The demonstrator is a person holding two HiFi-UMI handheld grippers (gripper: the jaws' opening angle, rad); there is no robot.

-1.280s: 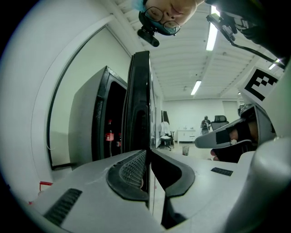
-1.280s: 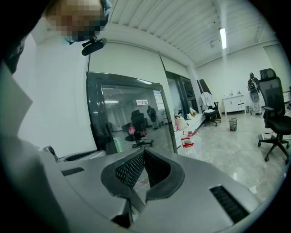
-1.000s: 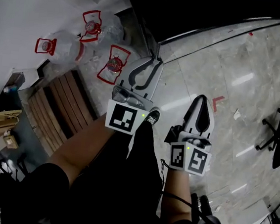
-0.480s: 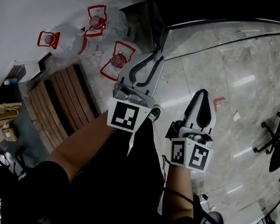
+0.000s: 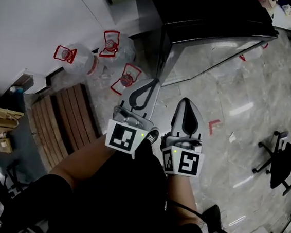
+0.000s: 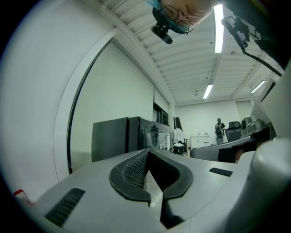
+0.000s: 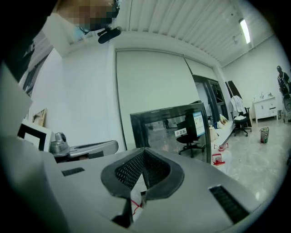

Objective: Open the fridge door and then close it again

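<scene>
The fridge is a tall black cabinet at the top of the head view, its door closed. It also stands ahead in the left gripper view as a black fridge, and in the right gripper view as a glass-fronted fridge. My left gripper is held in front of the person's legs, shut and empty, its tips short of the cabinet's lower corner. Beside it, my right gripper is also shut on nothing. In their own views the left gripper and right gripper show jaws meeting at the tips.
Three clear water jugs with red handles stand by the white wall, left of the fridge. A wooden pallet lies on the left. An office chair stands on the marble floor at right. A person stands far off.
The head view has swung up, showing more of the fridge. My right gripper has moved left, closer to the left one. Both stayed shut.
</scene>
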